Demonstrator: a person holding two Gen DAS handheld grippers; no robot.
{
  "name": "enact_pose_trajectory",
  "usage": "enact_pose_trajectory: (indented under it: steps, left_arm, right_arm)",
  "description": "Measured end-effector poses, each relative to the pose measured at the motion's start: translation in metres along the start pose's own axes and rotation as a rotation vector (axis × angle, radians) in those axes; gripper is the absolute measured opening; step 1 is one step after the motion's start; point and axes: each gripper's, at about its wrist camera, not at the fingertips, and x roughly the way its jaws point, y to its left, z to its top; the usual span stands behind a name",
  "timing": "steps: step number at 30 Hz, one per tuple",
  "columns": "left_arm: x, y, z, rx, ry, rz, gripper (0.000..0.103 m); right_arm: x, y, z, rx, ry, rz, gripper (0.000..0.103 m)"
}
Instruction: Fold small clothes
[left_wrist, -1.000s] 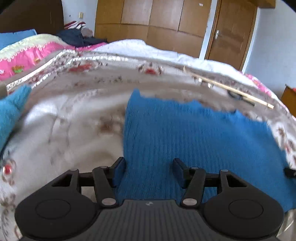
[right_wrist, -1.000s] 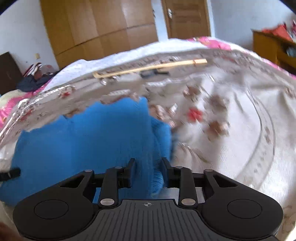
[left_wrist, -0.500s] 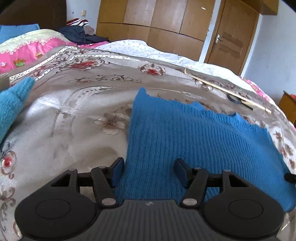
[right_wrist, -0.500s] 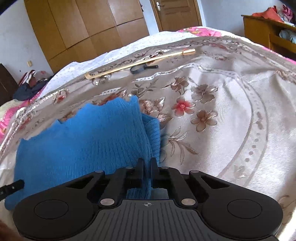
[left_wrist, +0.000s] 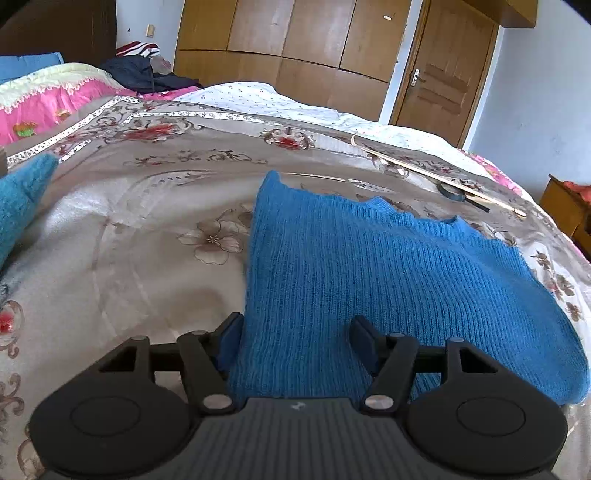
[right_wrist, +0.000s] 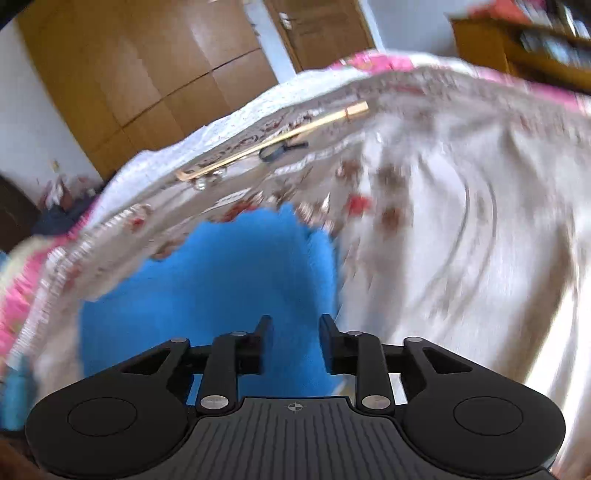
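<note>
blue knitted garment (left_wrist: 388, 280) lying flat on the flowered bedspread (left_wrist: 140, 229), near edge passing between the spread fingers of the left gripper (left_wrist: 297, 334), not pinched. right gripper (right_wrist: 294, 334) half a second ago pressed together on the garment's right edge, now parted again and in fast motion, view blurred; cloth released, visible between and under the fingers. probably one fold just finished at the right side, with the doubled layer there. next probably a new grip for another fold.
</note>
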Motion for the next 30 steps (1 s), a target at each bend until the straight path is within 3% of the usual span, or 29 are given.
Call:
enact_pose_trajectory:
  steps: [6,10,15,19,30]
  left_arm:
    - [-0.001,0.004,-0.001,-0.011,0.0,-0.02,0.074]
    - [0.0,0.004,-0.001,-0.011,-0.002,-0.021,0.075]
    - [0.001,0.0,-0.003,0.016,-0.008,-0.012,0.077]
    - [0.001,0.0,-0.004,0.024,-0.012,-0.009,0.077]
    - [0.003,-0.01,-0.011,0.08,-0.034,0.016,0.082]
  right_arm:
    - [0.006,-0.016,-0.047,0.305,0.058,0.173,0.032]
    - [0.029,-0.03,-0.056,0.476,0.029,0.225,0.032]
    - [0.044,-0.045,-0.056,0.593,-0.05,0.243,0.032]
    - [0.059,-0.046,-0.05,0.612,-0.091,0.264,0.032]
    - [0.083,-0.028,-0.027,0.449,-0.151,0.24,0.032]
